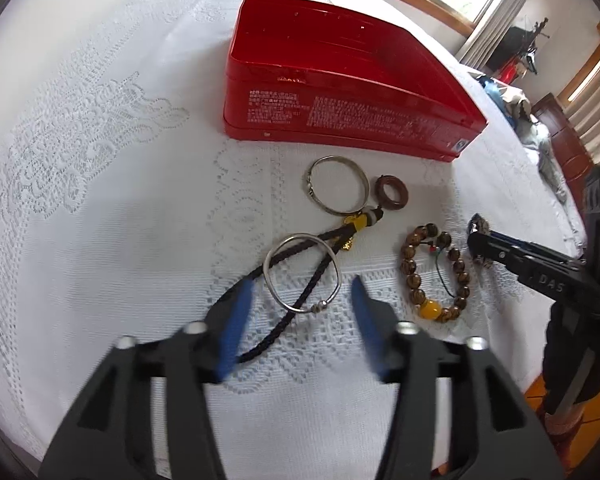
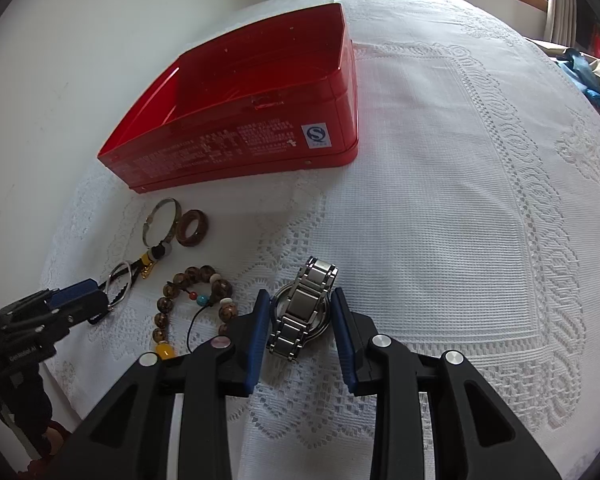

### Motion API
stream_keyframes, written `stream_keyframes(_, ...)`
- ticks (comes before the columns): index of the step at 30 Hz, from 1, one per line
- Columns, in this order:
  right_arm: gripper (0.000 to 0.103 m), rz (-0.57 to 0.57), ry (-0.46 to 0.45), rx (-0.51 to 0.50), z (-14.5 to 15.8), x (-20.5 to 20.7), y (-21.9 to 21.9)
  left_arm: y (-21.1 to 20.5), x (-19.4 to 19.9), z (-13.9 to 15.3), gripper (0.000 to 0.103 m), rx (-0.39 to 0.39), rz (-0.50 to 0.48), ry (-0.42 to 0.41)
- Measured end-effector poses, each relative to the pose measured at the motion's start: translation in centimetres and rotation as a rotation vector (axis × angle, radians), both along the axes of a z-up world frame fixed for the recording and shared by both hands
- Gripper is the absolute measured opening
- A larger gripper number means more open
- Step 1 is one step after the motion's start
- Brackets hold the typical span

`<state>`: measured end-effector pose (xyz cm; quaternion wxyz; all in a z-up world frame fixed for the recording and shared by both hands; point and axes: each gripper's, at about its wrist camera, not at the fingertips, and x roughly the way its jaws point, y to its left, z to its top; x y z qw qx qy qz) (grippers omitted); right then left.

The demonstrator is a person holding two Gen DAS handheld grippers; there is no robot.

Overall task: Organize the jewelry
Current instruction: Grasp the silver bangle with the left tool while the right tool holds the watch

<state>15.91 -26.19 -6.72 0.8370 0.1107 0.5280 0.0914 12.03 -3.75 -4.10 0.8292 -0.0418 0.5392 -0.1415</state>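
Left gripper (image 1: 302, 292) sat wide open over the silver bangle (image 1: 302, 274) — touching nothing. Right gripper (image 2: 300, 316) had its fingers (image 2: 259, 320) clamped on the steel watch (image 2: 302, 308).

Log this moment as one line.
left gripper: open over bangle | right gripper: shut on watch | red tin: empty | bead bracelet, other pieces: on cloth

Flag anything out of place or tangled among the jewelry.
The red tin holds nothing; all pieces lie on the cloth. One silver bangle overlaps the black cord, so lifting either may drag the other. The right gripper clamps the watch.
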Motion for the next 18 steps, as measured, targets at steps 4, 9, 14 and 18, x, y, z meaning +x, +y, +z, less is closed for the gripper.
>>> stream_keyframes(4, 0.031, 0.000, 0.003, 0.006, -0.1, 0.2, -0.1, -1.3, 0.5, 0.3, 0.072, 0.060, -0.012, -0.041)
stream_keyframes(9, 0.031, 0.001, 0.003, 0.015, -0.3, 0.3, -0.2, -2.8, 1.8, -0.2, 0.074, 0.148, -0.042, -0.042)
stream_keyframes(14, 0.031, 0.003, 0.008, 0.034, -0.3, 0.3, -0.7, -3.4, 2.3, -1.3, 0.045, 0.190, -0.051, -0.037)
stream_keyframes(18, 0.031, 0.001, 0.012, 0.042, -0.2, 0.3, -1.1, -3.2, 2.2, -0.8, 0.045, 0.164, -0.050, -0.034)
